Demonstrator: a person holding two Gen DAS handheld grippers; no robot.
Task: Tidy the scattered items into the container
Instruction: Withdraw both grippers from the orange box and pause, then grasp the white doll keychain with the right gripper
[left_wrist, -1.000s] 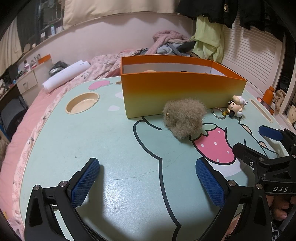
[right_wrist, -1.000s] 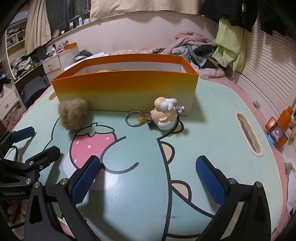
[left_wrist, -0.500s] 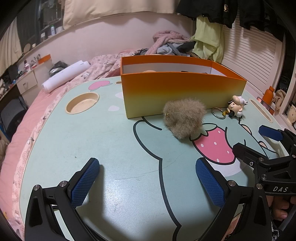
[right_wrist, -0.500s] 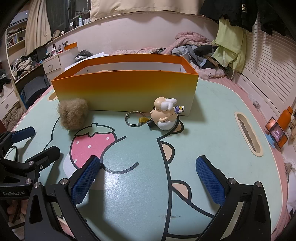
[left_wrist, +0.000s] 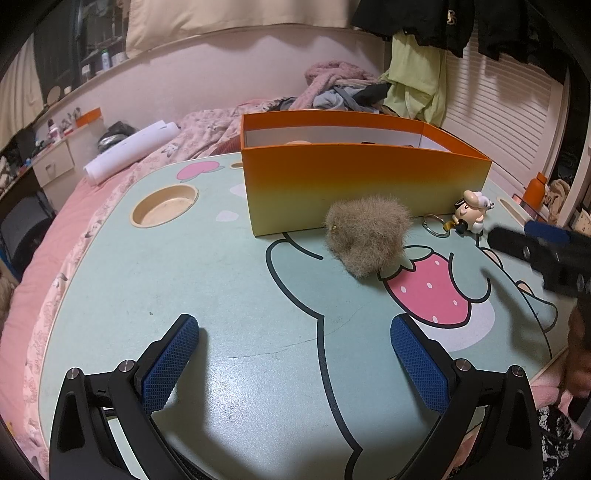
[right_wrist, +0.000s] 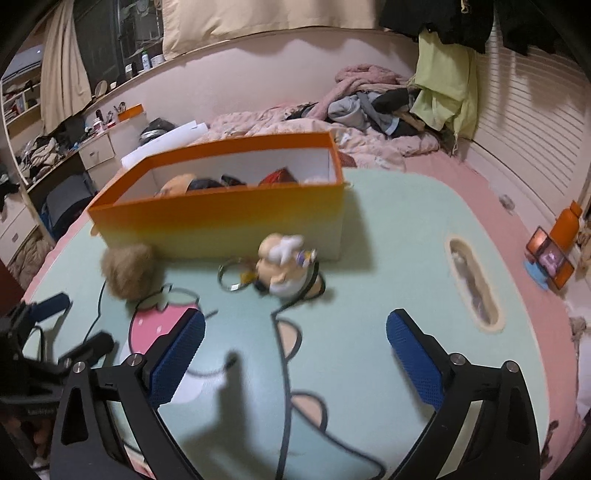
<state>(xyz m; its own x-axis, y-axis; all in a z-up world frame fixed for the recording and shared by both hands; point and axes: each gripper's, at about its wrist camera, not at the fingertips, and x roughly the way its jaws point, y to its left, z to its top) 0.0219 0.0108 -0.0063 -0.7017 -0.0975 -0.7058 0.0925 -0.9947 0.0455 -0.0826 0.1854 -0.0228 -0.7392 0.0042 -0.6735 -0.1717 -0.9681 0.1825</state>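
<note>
Both hand-held grippers, left and right, hang released and empty over the desk's near edge. Further in, fur ball and figurine keychain lie against the orange box, handy for loading.

On the mint cartoon-print table sit an orange box, fur ball and figurine keychain.
</note>
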